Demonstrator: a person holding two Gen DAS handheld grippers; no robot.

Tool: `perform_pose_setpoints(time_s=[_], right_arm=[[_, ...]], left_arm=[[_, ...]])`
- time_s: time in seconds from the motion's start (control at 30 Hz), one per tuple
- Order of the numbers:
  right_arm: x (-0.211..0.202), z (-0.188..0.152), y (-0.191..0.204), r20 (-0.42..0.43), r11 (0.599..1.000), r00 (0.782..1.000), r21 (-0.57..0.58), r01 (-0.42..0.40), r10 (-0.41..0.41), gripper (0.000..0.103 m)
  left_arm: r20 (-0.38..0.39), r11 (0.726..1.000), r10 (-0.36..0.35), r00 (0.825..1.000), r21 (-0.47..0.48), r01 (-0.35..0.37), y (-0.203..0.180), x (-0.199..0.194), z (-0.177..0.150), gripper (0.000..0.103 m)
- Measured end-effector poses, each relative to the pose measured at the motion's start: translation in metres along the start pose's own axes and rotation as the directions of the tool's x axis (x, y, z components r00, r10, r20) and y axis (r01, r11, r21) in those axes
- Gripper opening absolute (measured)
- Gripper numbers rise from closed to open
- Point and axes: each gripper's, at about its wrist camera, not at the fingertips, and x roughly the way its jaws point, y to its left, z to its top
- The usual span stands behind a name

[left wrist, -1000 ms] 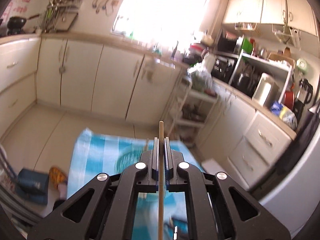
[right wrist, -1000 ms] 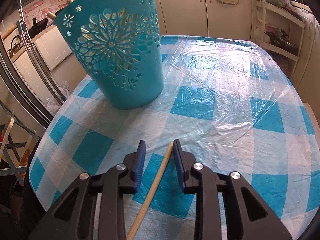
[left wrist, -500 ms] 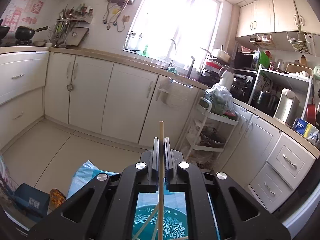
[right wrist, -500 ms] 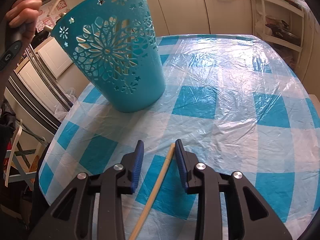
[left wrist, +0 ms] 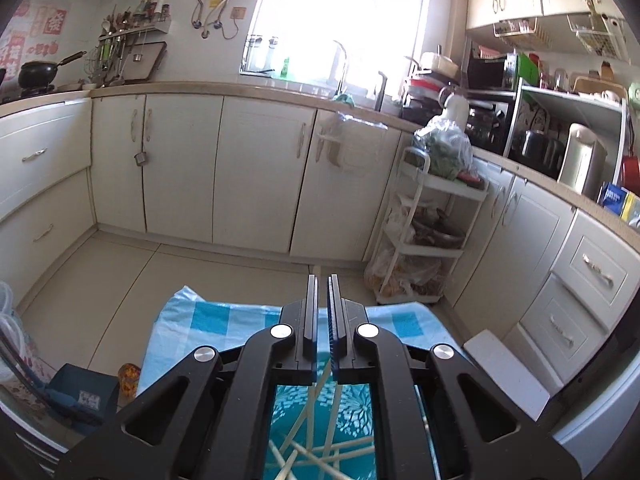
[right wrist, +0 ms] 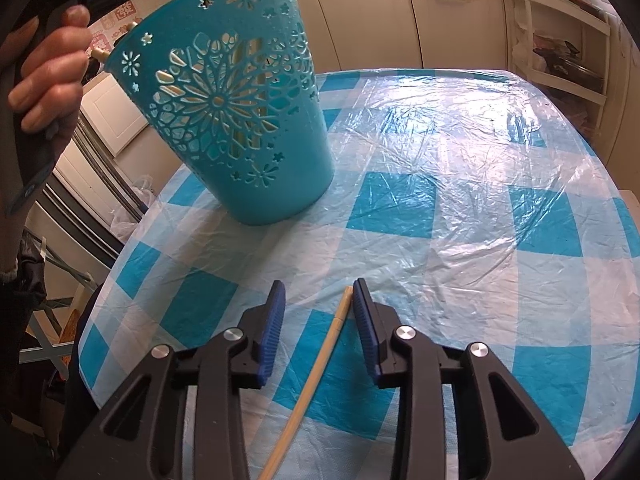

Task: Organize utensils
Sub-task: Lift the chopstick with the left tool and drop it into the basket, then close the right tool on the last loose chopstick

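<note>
hovering above the teal perforated plastic basket (right wrist: 236, 120), the left gripper (left wrist: 322, 316) was shut and empty. near the basket's base, the right gripper (right wrist: 318, 300), jaws just widening, straddled the pale wooden chopstick (right wrist: 320, 360) on the checked tablecloth (right wrist: 460, 184), positioned to pick it up.

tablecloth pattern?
Blue-and-white check tablecloth under clear plastic film; right wrist view shows it best.

Chopstick (right wrist: 316, 376) — lower end cut off
</note>
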Motion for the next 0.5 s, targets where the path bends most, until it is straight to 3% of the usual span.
perform_pose_setpoints(time_s=[0.13,0.2,0.27,0.37,0.5], right_arm=[[0.0,0.0,0.001,-0.001,1.0,1.0,-0.005,0.005,-0.005,0.035],[-0.001,-0.001,0.003,-0.002,1.0,1.0,-0.013,0.02,-0.02,0.035],[-0.002,-0.004,0.006,-0.003,0.999,0.999,-0.006,0.034,-0.034,0.035],[-0.005,-0.007,0.009,-0.006,0.998,0.999,-0.011,0.054,-0.054,0.035],[-0.004,-0.01,0.017,-0.009,0.993,0.995,-0.061,0.102,-0.103,0.031]], left_arm=[[-0.015,1.0,0.021,1.0,0.003,-0.021,0.008,-0.019,-0.005,0.011],[-0.013,0.999,0.039,0.999,-0.01,-0.039,0.014,-0.031,-0.006,0.028],[0.014,0.997,0.069,0.998,-0.033,-0.068,0.025,-0.051,-0.01,0.053],[0.028,0.993,0.097,0.995,-0.065,-0.095,0.045,-0.08,-0.023,0.058],[-0.043,0.986,0.118,0.992,-0.114,-0.122,0.071,-0.096,-0.055,0.06]])
